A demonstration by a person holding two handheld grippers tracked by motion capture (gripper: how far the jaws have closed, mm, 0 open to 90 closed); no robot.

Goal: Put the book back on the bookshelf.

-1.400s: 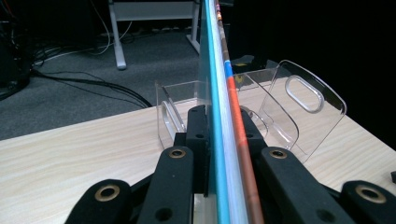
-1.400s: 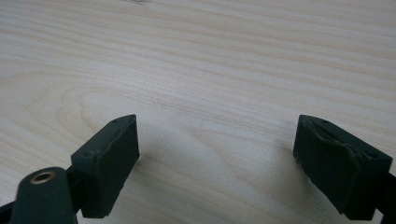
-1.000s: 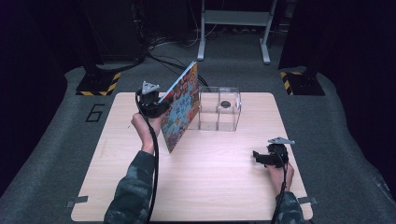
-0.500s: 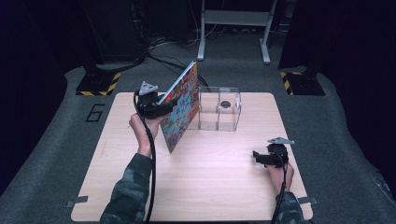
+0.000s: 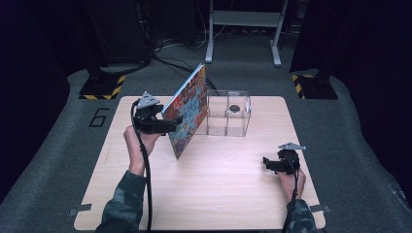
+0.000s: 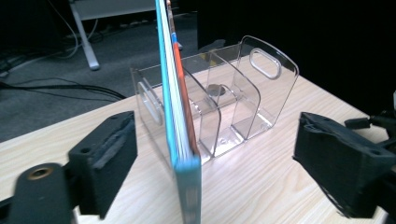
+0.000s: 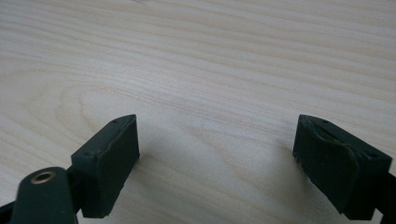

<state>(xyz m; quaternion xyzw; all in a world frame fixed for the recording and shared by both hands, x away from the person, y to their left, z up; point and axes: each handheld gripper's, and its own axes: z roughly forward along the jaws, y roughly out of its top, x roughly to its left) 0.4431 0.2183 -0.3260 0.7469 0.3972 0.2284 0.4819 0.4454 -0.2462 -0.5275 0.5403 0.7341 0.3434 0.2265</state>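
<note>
Looking down from the high view, we had the left gripper [image 5: 176,120] up by the colourful book [image 5: 187,114], which stood on its lower edge on the wooden table [image 5: 218,194] and leaned with its top toward the clear plastic organizer [image 5: 228,119] right behind it. Whether the book actually touched the organizer's wall we couldn't tell for sure, but they sat just beside each other.

From the left gripper view, the book [image 6: 180,116] stood edge-on between our two black jaws, pages showing, blue cover on one side and orange-red on the other. The jaws had just been opening and stood wide, with a clear gap on both sides of the book, so the pads weren't pressing on it at all. Behind it we could see the organizer [image 6: 243,88] with its dividers, oval handle cut-outs and a small dark round thing [image 6: 215,90] in one of the back compartments.

Our right gripper [image 5: 270,163] sat well apart from all that, low over the near right part of the table. In the right gripper view its jaws were spread wide with nothing between them, just bare wood grain [image 7: 210,70] underneath.
</note>
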